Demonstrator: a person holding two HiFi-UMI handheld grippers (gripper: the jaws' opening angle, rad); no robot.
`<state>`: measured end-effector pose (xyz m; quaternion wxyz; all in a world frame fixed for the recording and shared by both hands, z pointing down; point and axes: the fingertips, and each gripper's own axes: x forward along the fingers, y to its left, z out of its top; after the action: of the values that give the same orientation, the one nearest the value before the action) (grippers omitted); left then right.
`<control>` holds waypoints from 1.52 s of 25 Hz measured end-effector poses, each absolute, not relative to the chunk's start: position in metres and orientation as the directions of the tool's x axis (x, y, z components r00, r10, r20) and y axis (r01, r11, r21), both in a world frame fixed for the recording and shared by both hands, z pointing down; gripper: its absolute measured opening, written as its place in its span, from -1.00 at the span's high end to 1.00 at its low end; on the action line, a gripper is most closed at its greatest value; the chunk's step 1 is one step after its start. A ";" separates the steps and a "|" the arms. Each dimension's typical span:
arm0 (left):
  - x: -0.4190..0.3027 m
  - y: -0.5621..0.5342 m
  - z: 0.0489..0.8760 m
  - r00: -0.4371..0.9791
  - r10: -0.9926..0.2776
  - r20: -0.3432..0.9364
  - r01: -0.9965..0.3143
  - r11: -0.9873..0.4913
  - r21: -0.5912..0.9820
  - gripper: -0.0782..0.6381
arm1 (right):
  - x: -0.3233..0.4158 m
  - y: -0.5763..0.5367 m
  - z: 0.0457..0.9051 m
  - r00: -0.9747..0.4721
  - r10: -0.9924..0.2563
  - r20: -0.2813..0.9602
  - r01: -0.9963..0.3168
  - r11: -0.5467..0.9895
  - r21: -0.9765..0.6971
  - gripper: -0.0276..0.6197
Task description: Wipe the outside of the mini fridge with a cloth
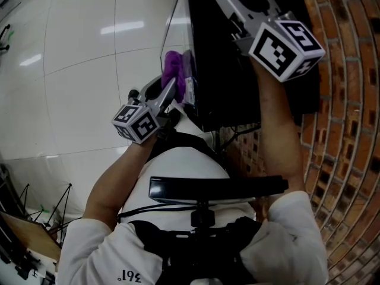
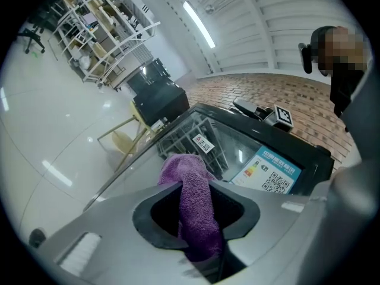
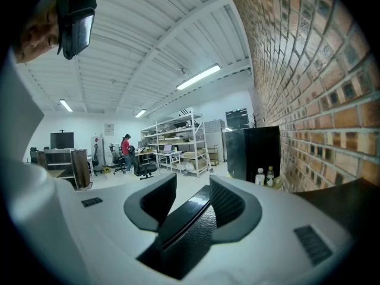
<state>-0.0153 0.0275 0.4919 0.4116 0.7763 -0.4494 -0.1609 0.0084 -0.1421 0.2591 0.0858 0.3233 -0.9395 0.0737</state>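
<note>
The left tongs (image 2: 199, 218) squeeze the fuzzy purple cloth (image 2: 189, 171), which pokes out at 12 o'clock onto the black mini fridge (image 2: 279, 140), and the right tongs (image 3: 185, 203) pinch the fridge's edge.

Mini fridge (image 1: 225, 70) dead ahead, brick wall (image 1: 350, 100) tight on its right, floor (image 1: 71, 70) stretching off to its left. Left gripper (image 2: 196, 212) sits at the fridge's left-facing door with the cloth (image 2: 193, 200) pinched between its jaws, and the cloth's front end is pressed against the door. Right gripper (image 3: 193, 203) is up on top — a fridge edge clamped between its jaws. Far across the floor stands a shelving rack (image 2: 95, 34), with bottles (image 3: 264, 176) at the wall's foot.
</note>
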 end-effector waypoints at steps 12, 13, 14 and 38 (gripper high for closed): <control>-0.016 0.025 0.550 0.531 -0.818 0.220 -0.629 -0.207 0.749 0.48 | 0.009 -0.143 0.259 -0.775 -0.594 0.215 -0.620 0.781 -0.078 0.40; -0.016 0.025 0.554 0.530 -0.817 0.226 -0.633 -0.204 0.747 0.48 | 0.009 -0.143 0.259 -0.775 -0.594 0.215 -0.620 0.781 -0.079 0.40; -0.016 0.025 0.558 0.529 -0.816 0.233 -0.636 -0.200 0.745 0.48 | 0.009 -0.143 0.259 -0.776 -0.593 0.215 -0.619 0.782 -0.079 0.40; -0.018 0.018 0.652 0.516 -0.775 0.365 -0.703 -0.140 0.697 0.48 | 0.008 -0.143 0.261 -0.776 -0.590 0.224 -0.619 0.781 -0.088 0.40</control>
<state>-0.0178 0.0183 0.6525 0.4356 0.7538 -0.4902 -0.0413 0.0085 -0.1432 0.2612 0.0923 0.3217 -0.9391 0.0783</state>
